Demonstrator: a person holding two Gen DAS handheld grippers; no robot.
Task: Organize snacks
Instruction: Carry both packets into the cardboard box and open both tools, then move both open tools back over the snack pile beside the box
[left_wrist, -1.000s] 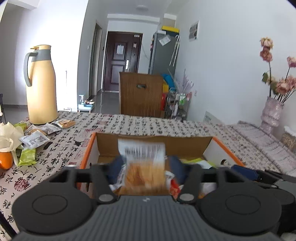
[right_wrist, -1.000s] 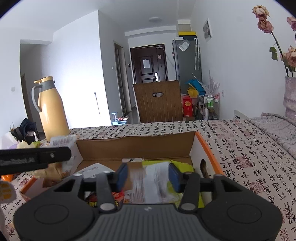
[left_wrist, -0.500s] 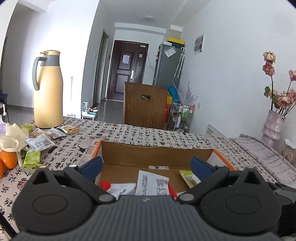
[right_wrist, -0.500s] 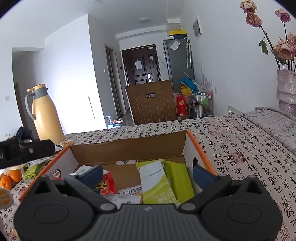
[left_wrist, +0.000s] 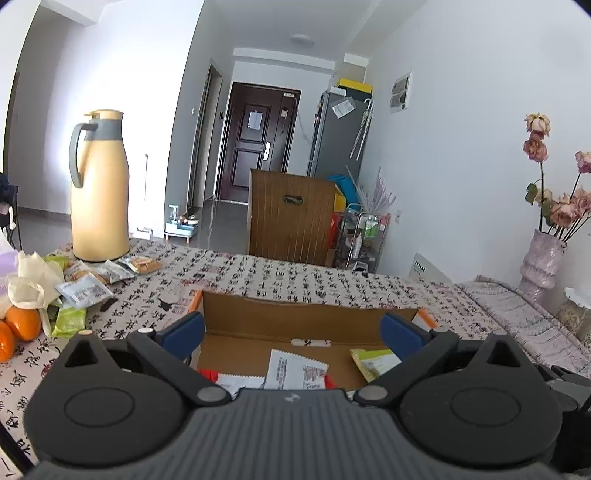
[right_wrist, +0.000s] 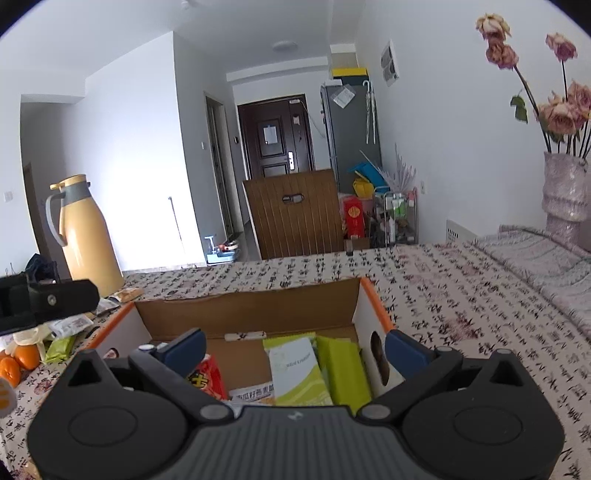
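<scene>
Fingers of left gripper (left_wrist: 291, 334) and right gripper (right_wrist: 295, 349) spread wide, empty, level above cardboard box (right_wrist: 251, 310).

Open cardboard box (right_wrist: 258, 310) lower centre, holding green packets (right_wrist: 343, 369), red packet (right_wrist: 207, 376); loose snack packets (left_wrist: 88, 288) at left beside thermos.

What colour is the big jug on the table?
The jug is pale yellow with a grey handle and collar, clearest in the left wrist view.
</scene>
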